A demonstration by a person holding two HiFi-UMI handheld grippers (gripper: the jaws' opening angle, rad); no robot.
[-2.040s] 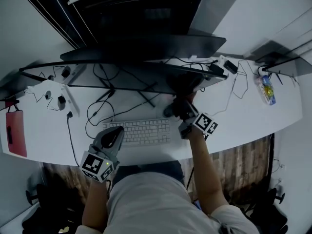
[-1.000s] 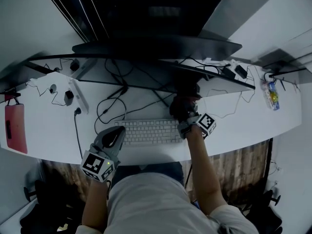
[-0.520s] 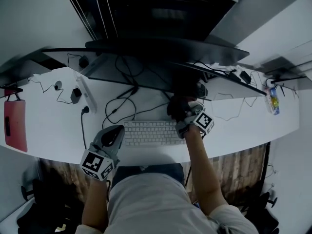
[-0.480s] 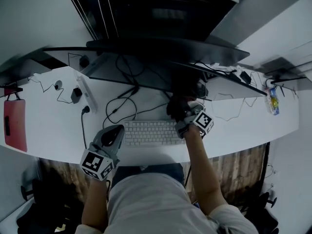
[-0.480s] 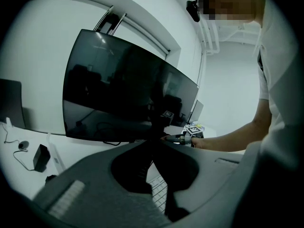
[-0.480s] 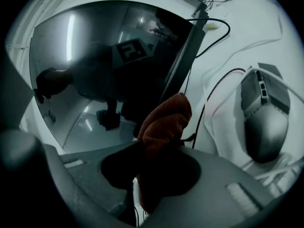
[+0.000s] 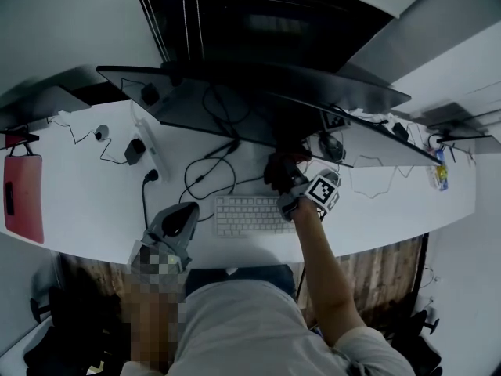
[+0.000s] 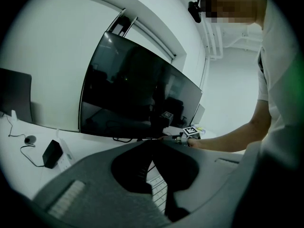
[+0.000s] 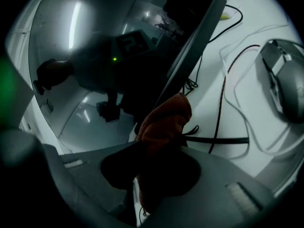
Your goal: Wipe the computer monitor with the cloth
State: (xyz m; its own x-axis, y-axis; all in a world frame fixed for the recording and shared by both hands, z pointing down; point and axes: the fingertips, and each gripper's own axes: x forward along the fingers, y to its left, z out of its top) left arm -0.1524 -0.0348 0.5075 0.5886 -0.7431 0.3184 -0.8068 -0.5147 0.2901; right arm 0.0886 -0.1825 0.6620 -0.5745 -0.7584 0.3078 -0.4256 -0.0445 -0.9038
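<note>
Cables point(image 9: 223, 139) and a keyboard point(image 7: 246, 215) lie under the monitor point(image 7: 235, 110); right gripper point(image 7: 280, 172) pinches the cloth point(image 9: 164, 120), left gripper point(image 8: 153, 142) closed empty.

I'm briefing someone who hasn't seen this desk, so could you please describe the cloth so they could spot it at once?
Find the wide dark monitor on the white desk; the right gripper is at its lower edge, right of centre. The cloth is the crumpled rust-orange wad clamped in its jaws, soft and warm-coloured beside black cables and a grey mouse.
</note>
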